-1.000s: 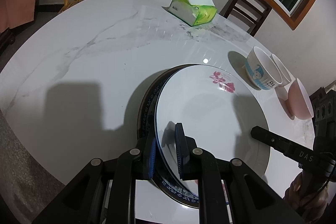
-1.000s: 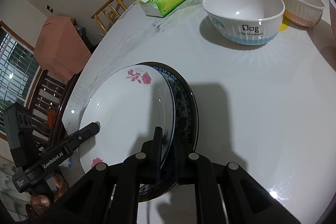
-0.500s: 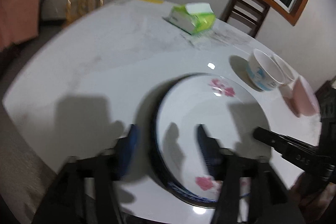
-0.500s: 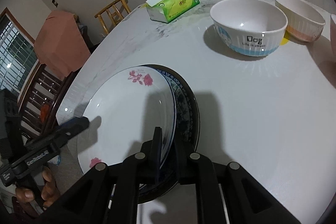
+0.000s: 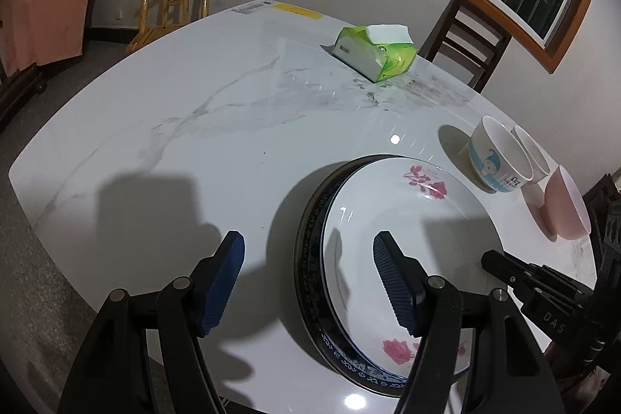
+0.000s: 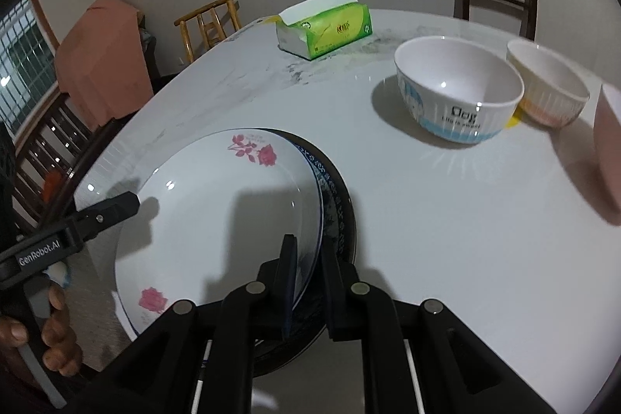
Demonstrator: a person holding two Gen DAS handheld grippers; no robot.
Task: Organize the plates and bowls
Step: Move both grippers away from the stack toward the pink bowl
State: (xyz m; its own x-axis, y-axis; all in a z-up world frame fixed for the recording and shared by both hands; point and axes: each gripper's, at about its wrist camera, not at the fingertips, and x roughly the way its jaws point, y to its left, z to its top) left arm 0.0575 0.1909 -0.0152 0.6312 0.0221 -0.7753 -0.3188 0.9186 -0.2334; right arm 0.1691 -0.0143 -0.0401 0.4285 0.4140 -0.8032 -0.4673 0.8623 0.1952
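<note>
The white rose plate [image 5: 411, 239] lies on top of the dark blue-patterned plate [image 5: 310, 258], the pair resting on the marble counter [image 5: 217, 127] near its front edge, at about 5 o'clock in the left wrist view. The left gripper [image 5: 308, 276] stands wide; its jaws have just been opening, and the near rim of both plates lies between them with neither blue pad touching. The right gripper [image 6: 308, 282] is pinched narrow on the rose plate's rim at 6 o'clock in the right wrist view, one finger above and one below. At 2 o'clock there, the white bowl with blue print [image 6: 458, 92], the ribbed cream bowl [image 6: 547, 84] just beside it, and the pink bowl [image 6: 609, 146] stand in a row. A green tissue pack [image 6: 326, 26] sits at 12 o'clock.
</note>
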